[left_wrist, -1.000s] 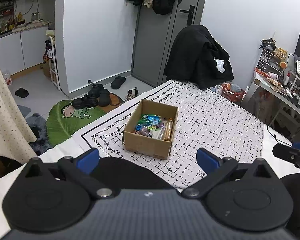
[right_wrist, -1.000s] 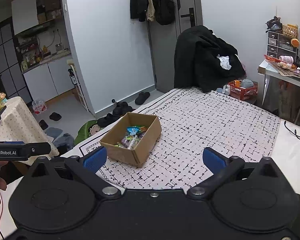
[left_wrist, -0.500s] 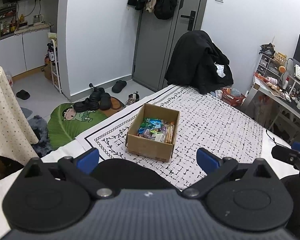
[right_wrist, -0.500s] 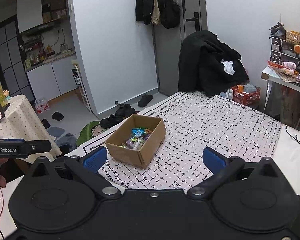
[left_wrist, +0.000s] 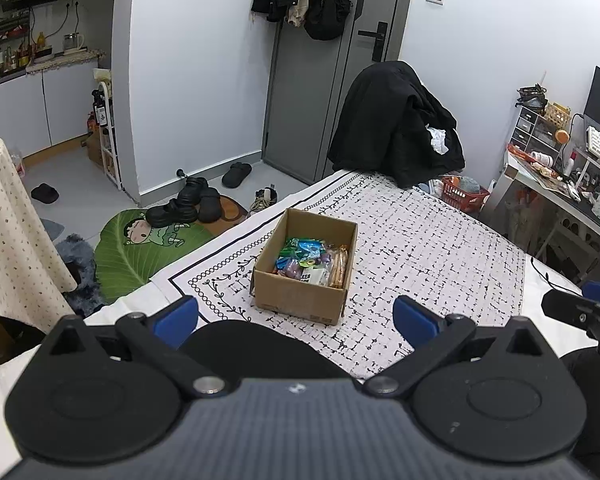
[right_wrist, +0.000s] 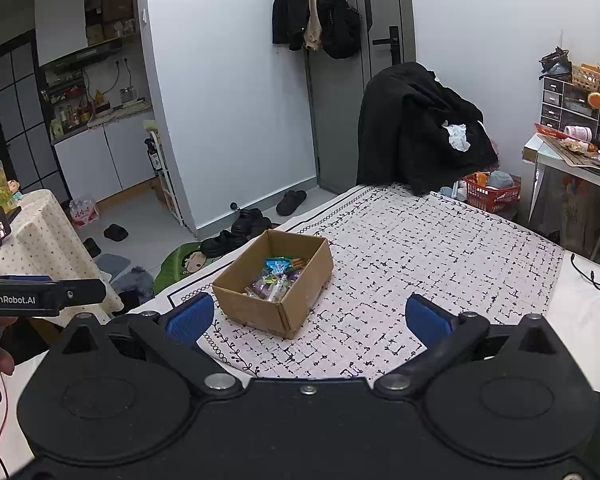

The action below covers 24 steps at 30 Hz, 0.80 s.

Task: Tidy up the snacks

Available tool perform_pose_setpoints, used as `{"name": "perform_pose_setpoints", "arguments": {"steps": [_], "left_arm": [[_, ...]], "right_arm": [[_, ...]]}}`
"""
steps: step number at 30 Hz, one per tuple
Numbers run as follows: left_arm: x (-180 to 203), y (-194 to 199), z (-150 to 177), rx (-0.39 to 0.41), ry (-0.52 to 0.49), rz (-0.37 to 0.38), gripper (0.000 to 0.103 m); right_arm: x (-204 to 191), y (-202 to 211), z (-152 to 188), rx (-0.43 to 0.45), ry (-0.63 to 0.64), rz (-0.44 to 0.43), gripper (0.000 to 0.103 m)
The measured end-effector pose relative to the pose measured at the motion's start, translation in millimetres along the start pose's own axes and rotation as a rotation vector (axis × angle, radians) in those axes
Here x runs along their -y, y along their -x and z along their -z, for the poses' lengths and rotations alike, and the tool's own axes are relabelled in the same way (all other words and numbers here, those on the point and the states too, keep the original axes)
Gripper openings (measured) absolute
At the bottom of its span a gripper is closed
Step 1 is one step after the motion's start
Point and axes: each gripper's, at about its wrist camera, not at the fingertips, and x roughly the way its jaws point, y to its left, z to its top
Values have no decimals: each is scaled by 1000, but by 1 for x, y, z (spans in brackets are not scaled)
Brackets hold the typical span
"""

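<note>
An open cardboard box [left_wrist: 296, 295] stands on the patterned tablecloth [left_wrist: 420, 256], and it also shows in the right wrist view [right_wrist: 256, 311]. Inside lie several wrapped snacks [left_wrist: 310, 262], seen too in the right wrist view [right_wrist: 278, 276]. My left gripper [left_wrist: 296, 316] is open and empty, held back from the box's near side. My right gripper [right_wrist: 308, 318] is open and empty, also short of the box, which sits ahead and slightly left. The right gripper's edge [left_wrist: 576, 310] shows at the right of the left wrist view.
A chair draped with a black coat [left_wrist: 396, 140] stands at the table's far end. A cluttered desk [left_wrist: 560, 176] is on the right. Shoes [left_wrist: 184, 204] and a green leaf mat [left_wrist: 140, 248] lie on the floor left of the table. A dotted-cloth table [right_wrist: 32, 240] stands far left.
Both grippers have drawn back and risen a little from the box, so it looks slightly smaller and farther. Both stay open and empty.
</note>
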Motion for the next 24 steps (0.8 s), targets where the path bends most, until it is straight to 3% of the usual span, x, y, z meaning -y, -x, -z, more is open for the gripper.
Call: {"name": "perform_pose_setpoints", "arguments": {"steps": [24], "left_arm": [[4, 0, 0, 3, -8, 9, 103]], "right_arm": [[-1, -3, 0, -11, 2, 2, 103]]}}
